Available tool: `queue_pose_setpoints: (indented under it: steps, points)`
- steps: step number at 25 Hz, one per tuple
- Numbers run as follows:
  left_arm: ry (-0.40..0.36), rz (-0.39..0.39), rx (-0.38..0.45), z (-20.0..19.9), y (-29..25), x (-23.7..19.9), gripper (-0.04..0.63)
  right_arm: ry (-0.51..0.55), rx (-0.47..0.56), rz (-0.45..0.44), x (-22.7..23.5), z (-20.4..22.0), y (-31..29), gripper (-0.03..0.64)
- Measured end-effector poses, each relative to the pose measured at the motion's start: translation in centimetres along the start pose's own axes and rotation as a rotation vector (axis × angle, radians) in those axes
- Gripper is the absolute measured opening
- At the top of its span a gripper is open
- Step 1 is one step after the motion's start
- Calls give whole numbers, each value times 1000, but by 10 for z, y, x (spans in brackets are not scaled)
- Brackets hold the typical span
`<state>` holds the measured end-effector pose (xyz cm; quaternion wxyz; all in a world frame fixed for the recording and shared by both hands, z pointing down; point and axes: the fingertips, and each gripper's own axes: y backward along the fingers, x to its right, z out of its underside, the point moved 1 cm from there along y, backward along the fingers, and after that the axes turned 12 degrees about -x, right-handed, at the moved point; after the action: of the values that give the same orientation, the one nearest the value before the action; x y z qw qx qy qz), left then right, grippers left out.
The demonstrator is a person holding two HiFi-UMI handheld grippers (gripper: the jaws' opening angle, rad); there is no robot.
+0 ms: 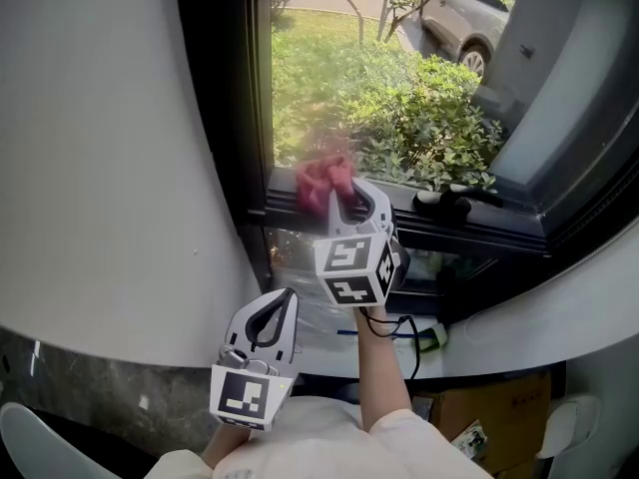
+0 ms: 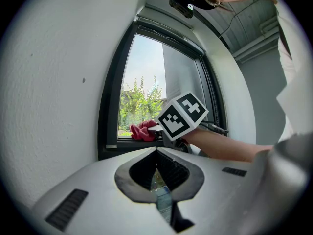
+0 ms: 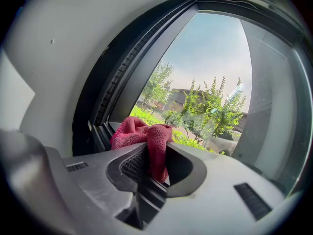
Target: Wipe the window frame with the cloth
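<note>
A red cloth (image 1: 319, 181) lies bunched on the bottom rail of the dark window frame (image 1: 236, 118), close to its lower left corner. My right gripper (image 1: 349, 192) is shut on the cloth and holds it against the rail. In the right gripper view a fold of the cloth (image 3: 146, 136) hangs between the jaws of the right gripper (image 3: 156, 150), with the frame (image 3: 112, 87) just beyond. My left gripper (image 1: 286, 296) hangs lower, in front of the white wall, shut and holding nothing. The left gripper view looks past the left gripper (image 2: 156, 152) to the cloth (image 2: 143, 130) and the right gripper's marker cube (image 2: 183, 115).
A curved white wall (image 1: 100, 148) borders the window on the left. A black handle (image 1: 454, 200) sits on the bottom rail to the right of the cloth. The opened sash (image 1: 559, 98) angles away at the right. Below are a cable (image 1: 399, 327) and a cardboard box (image 1: 489, 417).
</note>
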<state>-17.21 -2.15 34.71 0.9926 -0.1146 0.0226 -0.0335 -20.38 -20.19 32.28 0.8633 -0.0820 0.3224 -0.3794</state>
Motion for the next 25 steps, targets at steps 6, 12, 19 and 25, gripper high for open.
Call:
queue_pose_setpoints:
  steps: [6, 12, 19, 25]
  points:
    - [-11, 7, -27, 3, 0, 2, 8, -2, -6, 7, 4, 3, 1, 91]
    - [-3, 13, 8, -3, -1, 5, 8, -11, -6, 15, 9, 7, 2, 91]
    - [-7, 18, 5, -3, -3, 7, 8, -27, -9, 23, 16, 11, 3, 91]
    - [-4, 22, 7, -3, -4, 9, 8, -37, -11, 30, 21, 14, 4, 91]
